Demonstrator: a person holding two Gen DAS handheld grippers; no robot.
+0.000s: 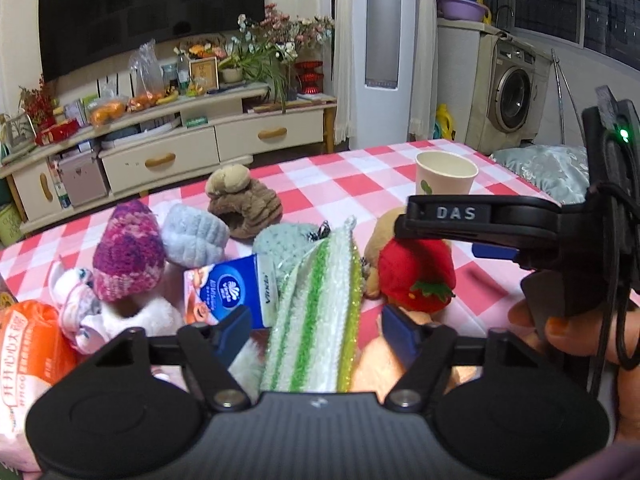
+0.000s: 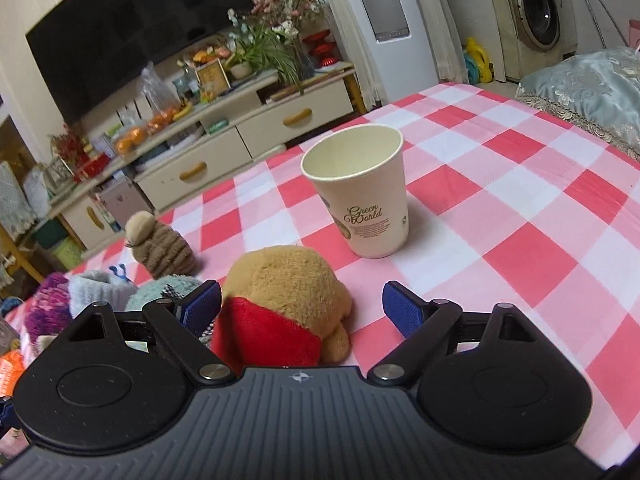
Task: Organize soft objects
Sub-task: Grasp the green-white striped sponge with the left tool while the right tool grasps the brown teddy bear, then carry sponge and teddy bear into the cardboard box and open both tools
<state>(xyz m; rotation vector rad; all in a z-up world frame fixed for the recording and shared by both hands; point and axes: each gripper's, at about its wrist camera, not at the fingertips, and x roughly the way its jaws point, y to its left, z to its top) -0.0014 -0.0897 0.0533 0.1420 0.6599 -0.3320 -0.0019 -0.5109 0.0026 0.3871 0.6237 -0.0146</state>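
My left gripper [image 1: 316, 332] is open, with a green-and-white striped cloth [image 1: 316, 312] lying between its blue pads, not pinched. Around it lie soft things: a purple knit hat [image 1: 128, 256], a pale blue cuff [image 1: 192, 234], a brown plush hat [image 1: 244, 200], a white plush toy [image 1: 100, 316] and a red strawberry plush [image 1: 416, 276]. My right gripper [image 2: 302, 312] is open over a tan bear plush with a red shirt [image 2: 288, 292]; its body also shows in the left wrist view [image 1: 472, 220] above the strawberry plush.
A paper cup [image 2: 360, 192] stands upright on the pink checked tablecloth [image 2: 520, 220] just beyond the bear. A blue tissue pack [image 1: 228, 288] and an orange packet [image 1: 28, 344] lie by the left gripper. A cushion [image 2: 588, 88] sits at the far right table edge.
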